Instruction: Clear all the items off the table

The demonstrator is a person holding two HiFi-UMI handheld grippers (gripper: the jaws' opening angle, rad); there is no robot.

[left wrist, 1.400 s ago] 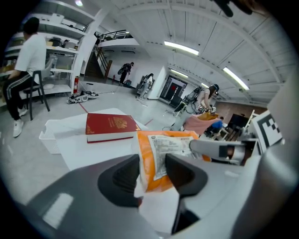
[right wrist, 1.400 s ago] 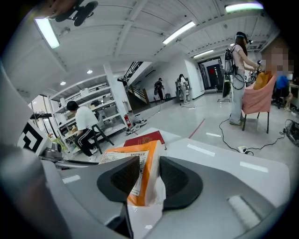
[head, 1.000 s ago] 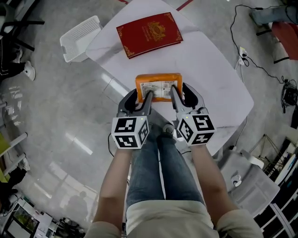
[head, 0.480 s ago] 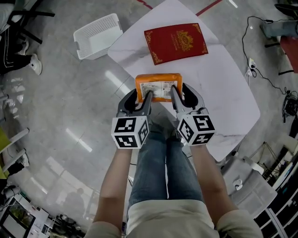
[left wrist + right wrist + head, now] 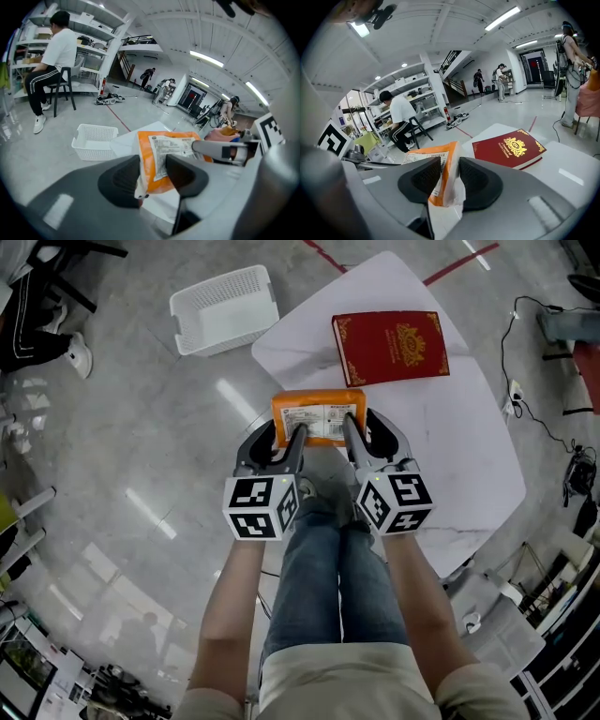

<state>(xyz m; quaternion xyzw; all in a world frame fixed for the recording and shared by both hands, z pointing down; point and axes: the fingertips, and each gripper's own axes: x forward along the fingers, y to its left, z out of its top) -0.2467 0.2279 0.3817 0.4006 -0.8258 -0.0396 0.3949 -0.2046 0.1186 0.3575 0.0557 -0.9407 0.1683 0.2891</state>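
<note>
Left gripper (image 5: 281, 439) and right gripper (image 5: 366, 435) are each clamping a near corner of the floppy packet (image 5: 319, 411), sharing its weight, likely bound for the basket (image 5: 225, 307).

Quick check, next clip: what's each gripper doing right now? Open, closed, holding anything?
Left gripper: jaws closed on the left end of the orange packet.
Right gripper: jaws closed on the right end of the same packet.

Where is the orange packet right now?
Head view, centre: the orange packet is gripped by the left hand-held gripper and the right hand-held gripper, at the white table's left edge, nearer than the red book.
</note>
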